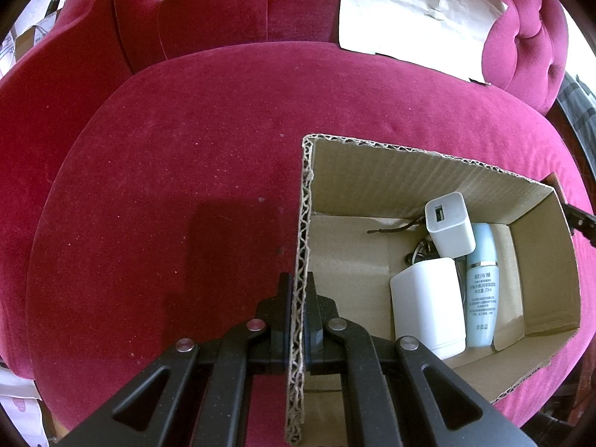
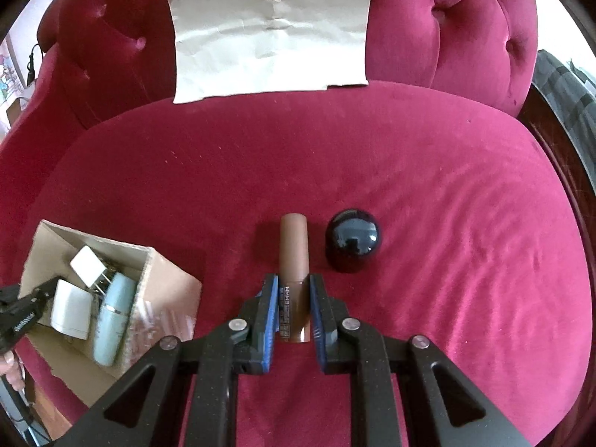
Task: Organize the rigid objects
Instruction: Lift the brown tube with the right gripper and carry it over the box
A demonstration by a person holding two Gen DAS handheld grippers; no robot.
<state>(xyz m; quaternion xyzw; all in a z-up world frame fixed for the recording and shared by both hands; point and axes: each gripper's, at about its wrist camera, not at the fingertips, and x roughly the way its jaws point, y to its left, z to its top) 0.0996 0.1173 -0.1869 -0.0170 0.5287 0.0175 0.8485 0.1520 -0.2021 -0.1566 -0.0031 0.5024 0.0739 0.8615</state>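
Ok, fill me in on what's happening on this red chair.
A person is sorting small items into a cardboard box on the red seat. The left gripper is clamped on the box's near wall, steadying it. The right gripper is shut on a brown tube. A black round cap sits beside it on the cushion. In the box lie a white charger, a white container and a pale blue bottle.

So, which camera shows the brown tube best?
The right wrist view: the brown tube lies centred between the right gripper pads, which are shut on it. The left wrist view does not show it.
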